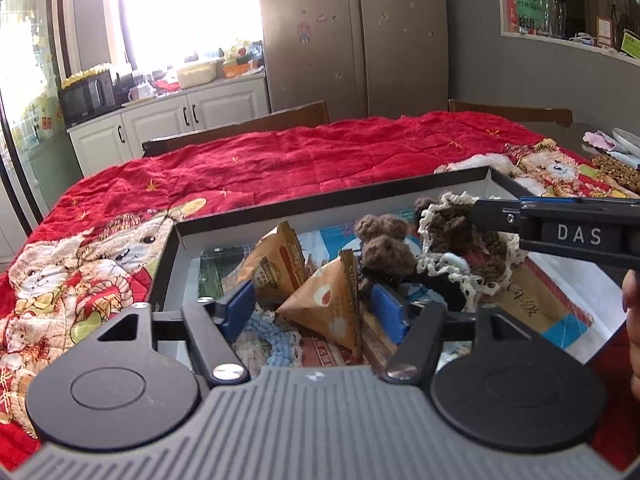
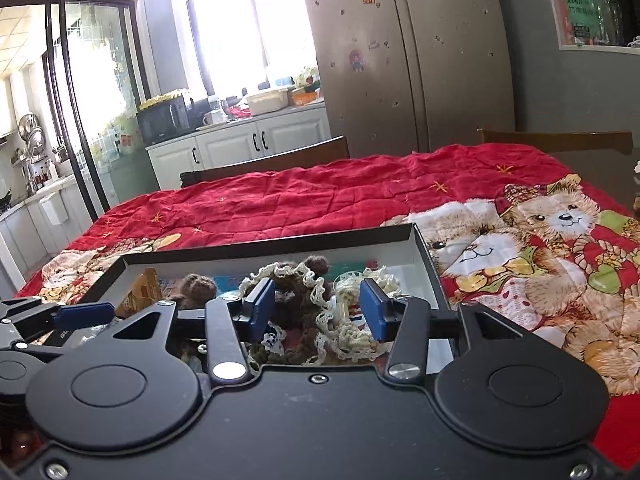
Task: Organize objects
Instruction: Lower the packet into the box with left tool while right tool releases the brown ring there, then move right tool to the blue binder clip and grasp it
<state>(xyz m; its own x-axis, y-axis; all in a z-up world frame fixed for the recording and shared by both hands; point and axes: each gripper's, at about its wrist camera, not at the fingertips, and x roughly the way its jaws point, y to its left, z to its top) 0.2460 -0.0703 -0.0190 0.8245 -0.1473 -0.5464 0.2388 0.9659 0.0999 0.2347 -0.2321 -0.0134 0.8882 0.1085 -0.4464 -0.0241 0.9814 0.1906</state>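
1. Your left gripper [image 1: 312,312] is spread wide over the near end of the box [image 1: 332,200]; a triangular snack packet [image 1: 328,304] sits between the blue pads, and neither pad looks pressed on it.
2. Your right gripper [image 2: 318,310] is part-spread, pinching nothing; the brown crochet piece with cream lace edge [image 2: 296,308] lies just past and under its pads, inside the same box.
3. Only the left wrist view shows: two triangular packets (second one [image 1: 276,264] behind the first), a blue crochet piece [image 1: 272,340] under the gripper, printed paper [image 1: 560,312] lining the box floor, and your right gripper coming in from the right edge, its tip at the lace piece.
4. Only the right wrist view shows: a cream lace bundle [image 2: 360,332] by the right pad, and your left gripper's blue pad at the left edge.
5. Count: one box, two packets, two brown pom-poms [image 1: 384,244] in the left view, one brown lace piece.
6. The box sits on the red bear-print cloth [image 1: 280,160] covering the surface.
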